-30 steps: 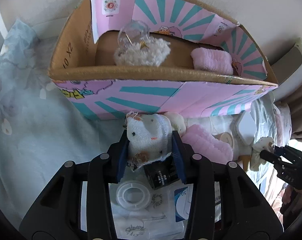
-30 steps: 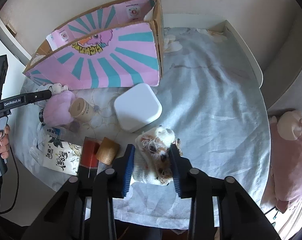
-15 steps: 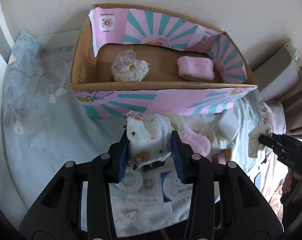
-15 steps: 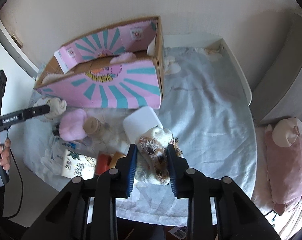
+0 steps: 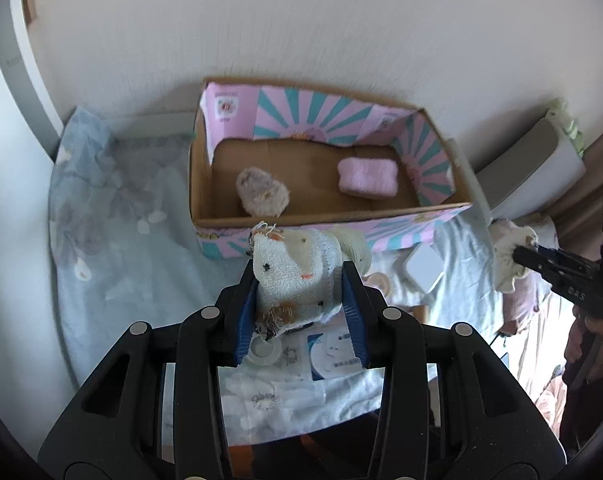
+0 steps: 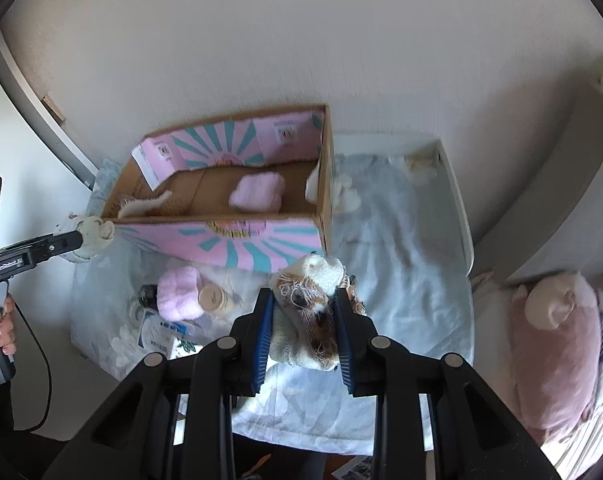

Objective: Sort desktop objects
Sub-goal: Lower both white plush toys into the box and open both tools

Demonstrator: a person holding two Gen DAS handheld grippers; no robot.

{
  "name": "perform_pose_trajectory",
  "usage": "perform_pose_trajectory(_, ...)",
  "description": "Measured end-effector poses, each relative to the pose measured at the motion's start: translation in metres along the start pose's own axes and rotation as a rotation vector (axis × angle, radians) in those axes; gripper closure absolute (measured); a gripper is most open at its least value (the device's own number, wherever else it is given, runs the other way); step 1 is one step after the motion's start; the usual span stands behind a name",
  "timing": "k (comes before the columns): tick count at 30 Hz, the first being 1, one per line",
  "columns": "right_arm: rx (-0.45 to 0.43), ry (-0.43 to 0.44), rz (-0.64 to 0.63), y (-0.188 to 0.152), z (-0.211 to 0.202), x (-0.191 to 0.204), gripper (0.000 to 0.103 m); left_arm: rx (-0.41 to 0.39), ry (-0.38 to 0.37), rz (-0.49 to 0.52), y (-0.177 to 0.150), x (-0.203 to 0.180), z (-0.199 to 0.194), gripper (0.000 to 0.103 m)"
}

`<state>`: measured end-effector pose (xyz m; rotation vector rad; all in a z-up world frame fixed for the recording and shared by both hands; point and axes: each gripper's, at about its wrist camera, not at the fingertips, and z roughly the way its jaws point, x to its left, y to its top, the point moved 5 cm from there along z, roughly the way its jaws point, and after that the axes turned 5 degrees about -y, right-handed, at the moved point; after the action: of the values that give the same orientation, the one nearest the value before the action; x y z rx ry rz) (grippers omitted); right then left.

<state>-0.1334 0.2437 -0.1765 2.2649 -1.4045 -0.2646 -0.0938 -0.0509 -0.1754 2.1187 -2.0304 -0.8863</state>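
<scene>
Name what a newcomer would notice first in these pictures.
The pink-and-teal cardboard box against the wall draws the eye, with a pink fluffy pad and a beige fluffy piece on its floor. In front, the left gripper clamps a white knitted toy, and the right gripper clamps a white-and-brown knitted toy, both above the pale blue cloth.

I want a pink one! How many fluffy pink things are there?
2: one fluffy pink plush pad lies inside the pink striped cardboard box; another fluffy pink plush pad lies outside, before it. More may be hidden.
</scene>
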Motion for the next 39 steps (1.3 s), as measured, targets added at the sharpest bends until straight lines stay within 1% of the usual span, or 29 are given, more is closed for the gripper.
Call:
perform_pose_trajectory(4,-0.031,-0.031,-0.024,0.025,-0.009,0.001,0.076,-0.027,-0.029,0.009,0.017,-0.009,-0.013,0.067)
perform_pose_trajectory(8,-0.062,-0.012,-0.065,0.054,-0.019,0.011,0.076,-0.055,-0.021,0.052,0.042,-0.021,-0.02,0.067)
perform_pose_trajectory(12,-0.09,0.003,-0.117,0.085,-0.024,0.026,0.076,-0.055,-0.019,0.083,0.067,-0.029,-0.022,0.067)
perform_pose_trajectory(14,-0.094,0.03,-0.122,0.1,-0.023,0.034,0.076,-0.05,-0.005,0.09,0.079,-0.031,-0.022,0.067)
perform_pose_trajectory(16,-0.09,0.061,-0.127,0.113,-0.02,0.043,0.076,-0.04,-0.015,0.093,0.09,-0.032,-0.019,0.067)
perform_pose_trajectory(22,-0.036,0.1,-0.18,0.142,0.0,0.069,0.076,0.008,0.007,0.123,0.12,-0.026,-0.002,0.067)
perform_pose_trajectory(28,0.055,0.134,-0.238,0.154,0.032,0.096,0.076,0.112,0.035,0.14,0.136,-0.011,0.031,0.067)
perform_pose_trajectory(34,0.121,0.168,-0.239,0.156,0.075,0.114,0.076,0.17,0.032,0.116,0.141,0.007,0.064,0.067)
perform_pose_trajectory(39,0.168,0.175,-0.248,0.148,0.106,0.121,0.076,0.221,0.047,0.082,0.136,0.029,0.094,0.067)
